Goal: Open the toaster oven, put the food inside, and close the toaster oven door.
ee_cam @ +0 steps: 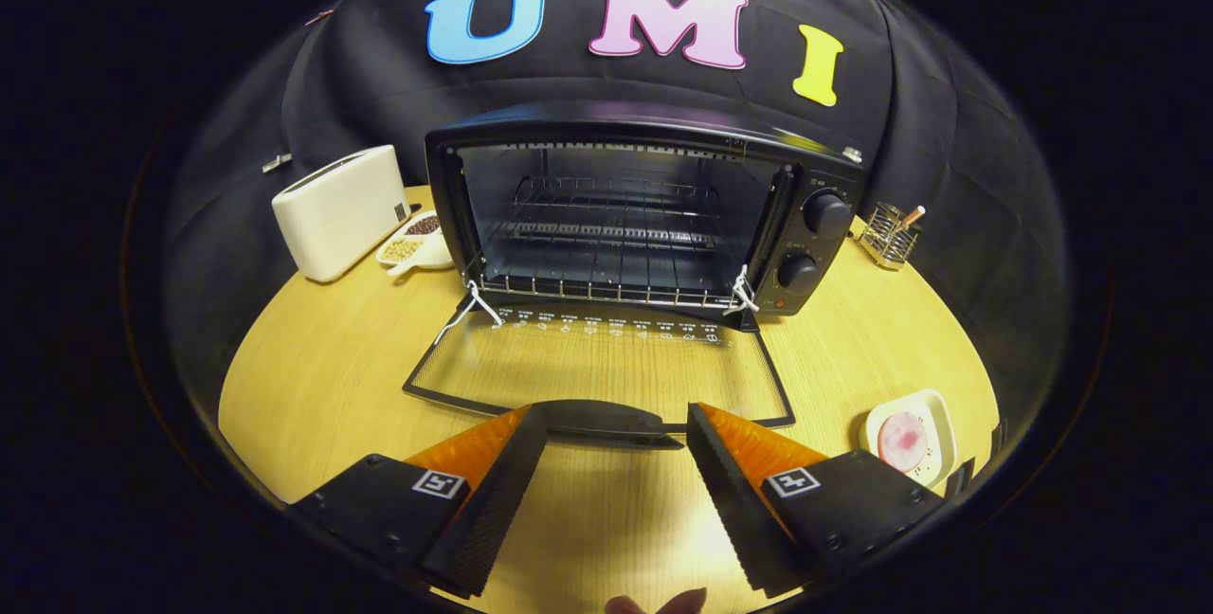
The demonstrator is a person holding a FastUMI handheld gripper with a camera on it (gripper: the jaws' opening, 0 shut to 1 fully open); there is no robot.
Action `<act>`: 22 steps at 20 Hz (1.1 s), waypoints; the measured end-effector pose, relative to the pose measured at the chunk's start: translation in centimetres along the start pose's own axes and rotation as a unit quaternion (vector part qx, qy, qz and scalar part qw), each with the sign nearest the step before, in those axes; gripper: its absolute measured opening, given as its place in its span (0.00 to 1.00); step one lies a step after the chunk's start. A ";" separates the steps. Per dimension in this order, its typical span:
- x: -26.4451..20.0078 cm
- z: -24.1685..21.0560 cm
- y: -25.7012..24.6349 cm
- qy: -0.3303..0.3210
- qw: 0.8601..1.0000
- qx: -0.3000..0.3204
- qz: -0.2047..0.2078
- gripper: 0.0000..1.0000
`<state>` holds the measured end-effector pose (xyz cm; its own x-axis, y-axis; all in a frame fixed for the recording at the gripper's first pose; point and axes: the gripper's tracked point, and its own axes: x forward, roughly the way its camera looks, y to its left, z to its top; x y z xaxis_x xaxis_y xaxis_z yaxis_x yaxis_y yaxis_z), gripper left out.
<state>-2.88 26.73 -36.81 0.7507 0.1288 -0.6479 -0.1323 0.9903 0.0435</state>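
A black toaster oven (805, 207) stands at the back of the round wooden table with its glass door (606, 368) folded down flat toward me. The wire rack (611, 225) inside is bare. The door's dark handle (606, 420) lies just ahead of my gripper (616, 429), between the two fingertips and not touched by them. The gripper is open, with nothing between its fingers. A round pink piece of food (902, 437) rests on a small white plate (933, 410), just beyond the right finger.
A white toaster (341, 211) stands left of the oven, with a small white dish of beans (417, 240) beside it. A wire holder (889, 233) sits right of the oven. Bare tabletop (322, 377) lies left of the door.
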 end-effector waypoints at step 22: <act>-11.2 4.6 -17.0 -0.039 0.995 -0.019 0.090 0.99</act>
<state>-6.05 8.72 -26.77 0.7608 0.3085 -0.5710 -0.2915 0.9485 0.1240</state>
